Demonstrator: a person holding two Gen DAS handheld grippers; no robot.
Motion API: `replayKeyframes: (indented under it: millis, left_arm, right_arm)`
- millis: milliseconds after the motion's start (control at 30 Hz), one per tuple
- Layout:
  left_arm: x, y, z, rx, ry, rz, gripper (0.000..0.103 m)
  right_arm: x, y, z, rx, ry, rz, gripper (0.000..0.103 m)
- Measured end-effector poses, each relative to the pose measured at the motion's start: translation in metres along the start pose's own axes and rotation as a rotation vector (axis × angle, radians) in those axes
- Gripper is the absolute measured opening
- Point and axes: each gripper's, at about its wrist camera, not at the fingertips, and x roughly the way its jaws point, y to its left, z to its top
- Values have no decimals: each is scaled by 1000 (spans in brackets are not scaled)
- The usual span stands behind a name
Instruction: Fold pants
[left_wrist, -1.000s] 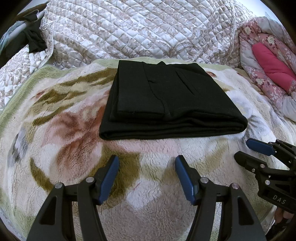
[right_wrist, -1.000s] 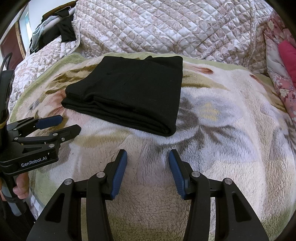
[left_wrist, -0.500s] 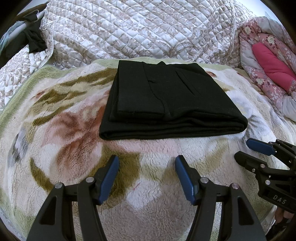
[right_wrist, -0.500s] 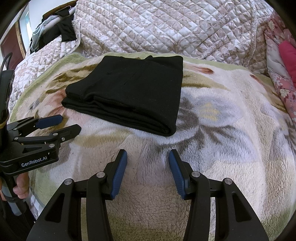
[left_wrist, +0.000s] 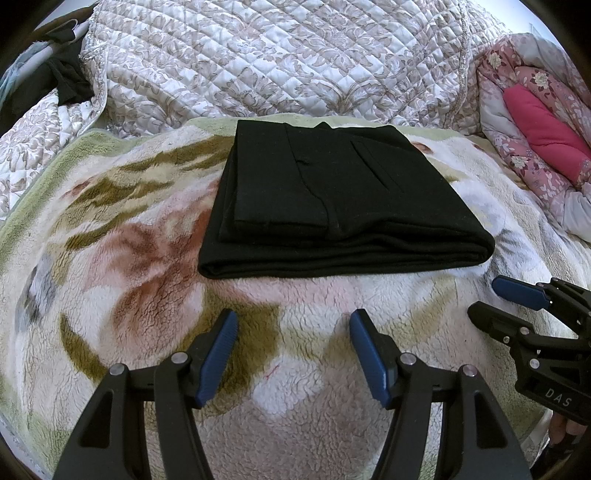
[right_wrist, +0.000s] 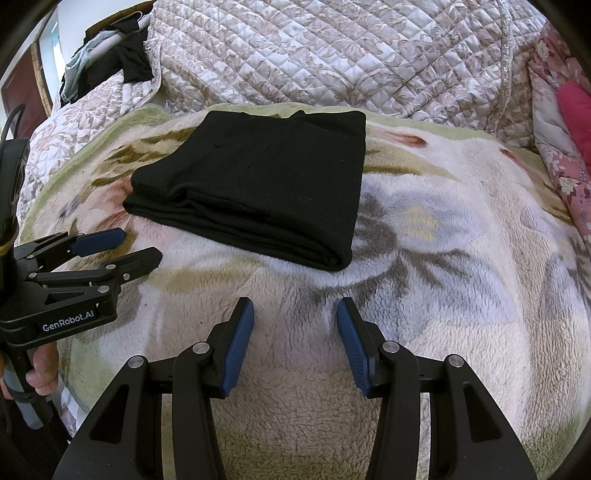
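- Black folded fabric pants (left_wrist: 332, 199): lie flat on the floral fleece blanket (left_wrist: 110, 258).
- Left gripper (left_wrist: 293, 332): jaws parted, empty, short of the pants.
- Right gripper (right_wrist: 295, 325): likewise parted, empty.

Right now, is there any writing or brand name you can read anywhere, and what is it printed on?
"GenRobot.AI": white label on the body of the left gripper, seen from the right wrist.
"DAS": pale letters on the body of the right gripper, seen from the left wrist.
Nothing readable on the folded black pants or bedding.
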Motion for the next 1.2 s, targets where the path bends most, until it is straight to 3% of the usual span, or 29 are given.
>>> replayKeyframes:
  millis: [1200]
  left_arm:
    - [-1, -1, 1, 0, 0, 0, 66]
  right_arm:
    - [1, 4, 0, -6, -2, 4, 48]
